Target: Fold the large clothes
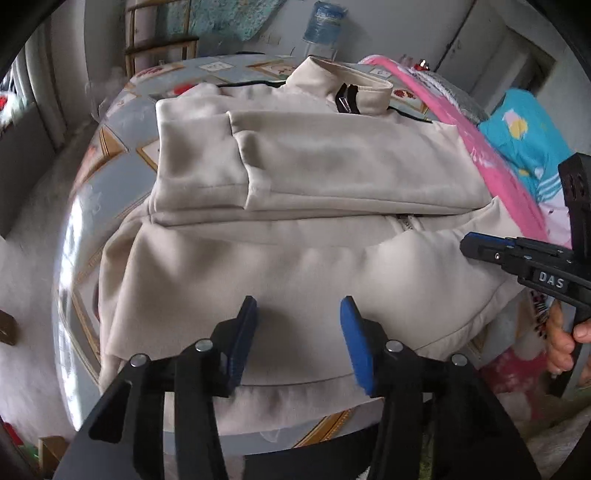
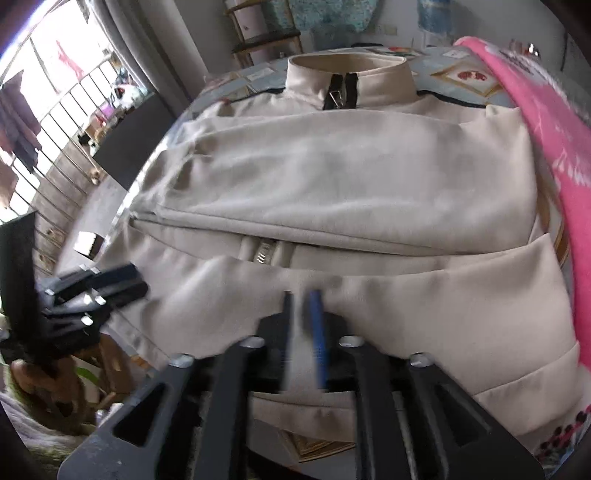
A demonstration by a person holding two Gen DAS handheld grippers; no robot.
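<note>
A cream zip-up jacket (image 1: pixel 314 170) lies flat on a round table, collar at the far side, both sleeves folded across its chest; it fills the right wrist view (image 2: pixel 332 177) too. My left gripper (image 1: pixel 298 306) is open over the jacket's near hem, holding nothing. My right gripper (image 2: pixel 303 299) has its jaws nearly together with cream hem fabric pinched between them; the image is blurred. The right gripper also shows in the left wrist view (image 1: pixel 476 249), at the jacket's right side. The left gripper shows in the right wrist view (image 2: pixel 129 282), at the left hem.
The table (image 1: pixel 122 147) has a glossy patterned cover. A pink cloth (image 1: pixel 495 162) and a turquoise printed cloth (image 1: pixel 524 136) lie on its right side. A water bottle (image 1: pixel 323 26) and a wooden rack (image 1: pixel 155 40) stand behind. A window with bars (image 2: pixel 55 110) is at left.
</note>
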